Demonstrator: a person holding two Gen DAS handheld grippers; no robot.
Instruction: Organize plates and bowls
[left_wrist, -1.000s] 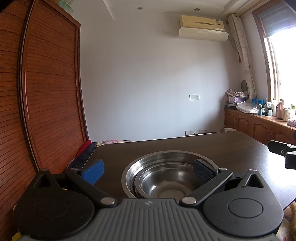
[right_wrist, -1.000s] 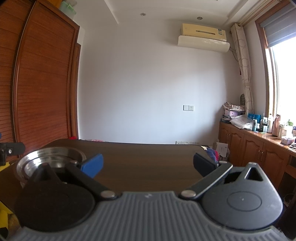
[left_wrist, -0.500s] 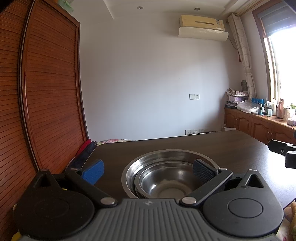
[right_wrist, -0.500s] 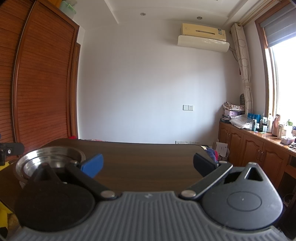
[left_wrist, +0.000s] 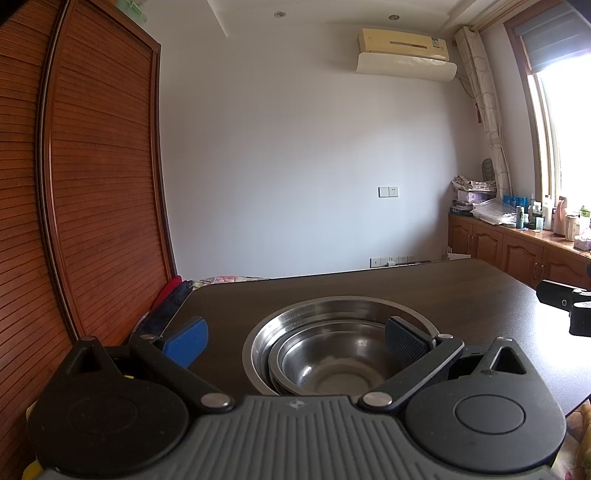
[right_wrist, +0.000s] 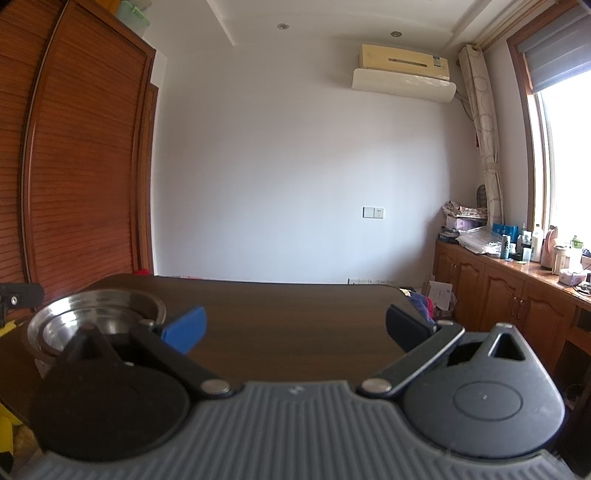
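A stack of nested steel bowls (left_wrist: 332, 343) sits on the dark wooden table (left_wrist: 461, 288), a smaller bowl inside a wider one. My left gripper (left_wrist: 295, 338) hovers open just in front of the stack, its black right finger over the bowl rim and nothing held. In the right wrist view the same bowl stack (right_wrist: 96, 317) lies at the far left of the table (right_wrist: 295, 317). There my right gripper (right_wrist: 295, 326) stands open over bare tabletop, well right of the bowls, holding nothing.
A tall slatted wooden wardrobe (left_wrist: 92, 203) rises along the left. Low wooden cabinets (right_wrist: 517, 295) with bottles and clutter line the right wall under a window. Red and dark cloth (left_wrist: 170, 295) lies beside the table's left corner. The other gripper's black body (left_wrist: 565, 302) shows at right.
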